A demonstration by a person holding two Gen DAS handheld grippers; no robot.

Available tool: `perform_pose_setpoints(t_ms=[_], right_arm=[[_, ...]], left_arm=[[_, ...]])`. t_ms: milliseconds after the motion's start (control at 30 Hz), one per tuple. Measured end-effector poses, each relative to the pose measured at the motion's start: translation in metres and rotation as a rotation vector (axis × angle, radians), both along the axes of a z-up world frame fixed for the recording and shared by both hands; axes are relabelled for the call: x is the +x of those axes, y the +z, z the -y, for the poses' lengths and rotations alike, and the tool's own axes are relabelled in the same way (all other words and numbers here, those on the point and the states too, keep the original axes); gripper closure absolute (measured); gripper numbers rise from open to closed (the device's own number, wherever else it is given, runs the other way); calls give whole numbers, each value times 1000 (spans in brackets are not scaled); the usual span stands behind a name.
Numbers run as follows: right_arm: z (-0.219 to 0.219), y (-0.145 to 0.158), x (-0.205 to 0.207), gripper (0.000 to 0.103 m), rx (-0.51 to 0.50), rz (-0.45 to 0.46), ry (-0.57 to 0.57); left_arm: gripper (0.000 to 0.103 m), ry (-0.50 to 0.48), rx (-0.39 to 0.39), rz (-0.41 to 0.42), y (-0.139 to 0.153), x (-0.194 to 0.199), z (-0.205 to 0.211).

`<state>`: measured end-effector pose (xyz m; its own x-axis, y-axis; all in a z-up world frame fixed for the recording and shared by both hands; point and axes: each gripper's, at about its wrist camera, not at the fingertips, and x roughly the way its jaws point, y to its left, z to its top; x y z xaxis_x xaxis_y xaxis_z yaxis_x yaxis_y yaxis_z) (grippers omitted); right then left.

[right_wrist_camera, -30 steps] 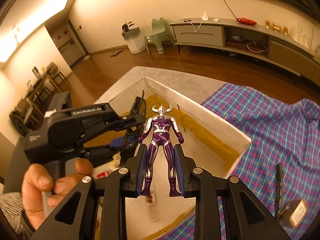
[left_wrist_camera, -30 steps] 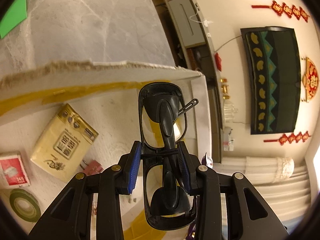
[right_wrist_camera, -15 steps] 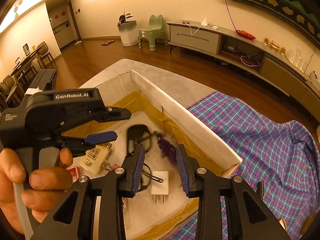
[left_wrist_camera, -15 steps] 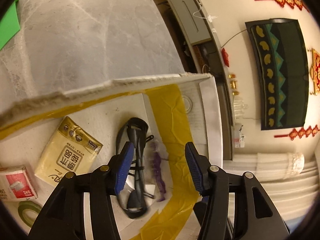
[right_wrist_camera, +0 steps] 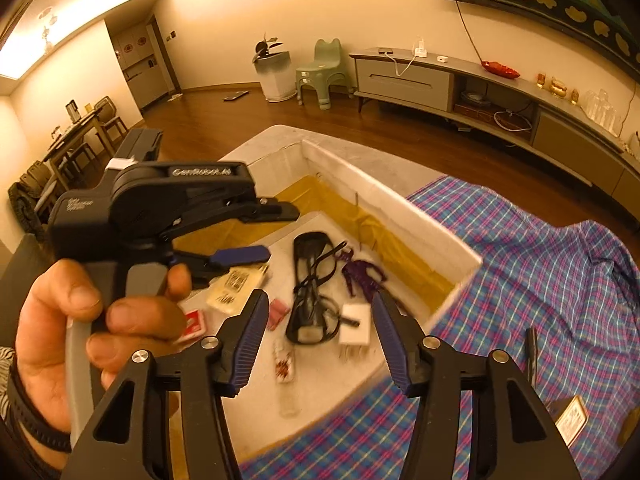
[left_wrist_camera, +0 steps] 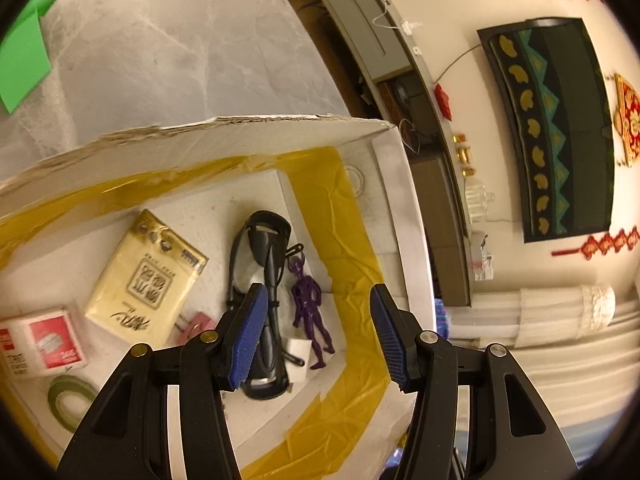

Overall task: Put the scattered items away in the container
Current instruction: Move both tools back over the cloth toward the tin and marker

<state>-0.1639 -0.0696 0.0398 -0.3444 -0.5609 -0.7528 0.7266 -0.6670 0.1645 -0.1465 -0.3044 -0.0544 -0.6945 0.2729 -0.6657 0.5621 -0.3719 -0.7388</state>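
Shallow white cardboard box [left_wrist_camera: 280,128] with yellow tape along its inner seams, standing on a grey marbled table [left_wrist_camera: 180,48], holding all of the following on its floor: black-framed folded glasses [left_wrist_camera: 262,264], lying with long axis running away from the left camera, one lens end near the far wall, the other under the left tool; just right of them, touching or nearly so, a small purple toy figure [left_wrist_camera: 308,308] on its back, horned head toward the far wall, feet toward the camera, long axis roughly parallel to the glasses. Left of the glasses, a pale yellow tissue packet [left_wrist_camera: 148,280] printed with Chinese characters, too small to read surely; beyond it a red-and-white small box [left_wrist_camera: 44,340] with "24/6" just legible, a green tape roll [left_wrist_camera: 68,400], a pink clip [left_wrist_camera: 194,326], a white square plug [right_wrist_camera: 354,330] and a small clear bottle [right_wrist_camera: 286,376]. Left tool [left_wrist_camera: 316,336] hovering over the box, blue pads spread wide, nothing between them. Right tool [right_wrist_camera: 320,340] above the box's near edge, pads still spreading apart, gripping nothing. Left tool's body seen from the right camera, lettered "GenRobot.AI", held in a hand [right_wrist_camera: 76,328]. Beside the box, a blue-and-pink plaid cloth [right_wrist_camera: 540,280].
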Motion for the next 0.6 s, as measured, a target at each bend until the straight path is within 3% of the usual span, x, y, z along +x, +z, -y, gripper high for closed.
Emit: perform_pose_setpoints(t_ms=[333, 500, 600], right_arm=[[-41, 1, 44, 46, -46, 46, 62], [-68, -1, 69, 46, -72, 53, 84], [-82, -1, 82, 46, -95, 59, 92]], left_arm=[[47, -2, -314, 32, 43, 38, -40], [47, -69, -505, -1, 74, 52, -80], [47, -96, -581, -28, 89, 60, -97]])
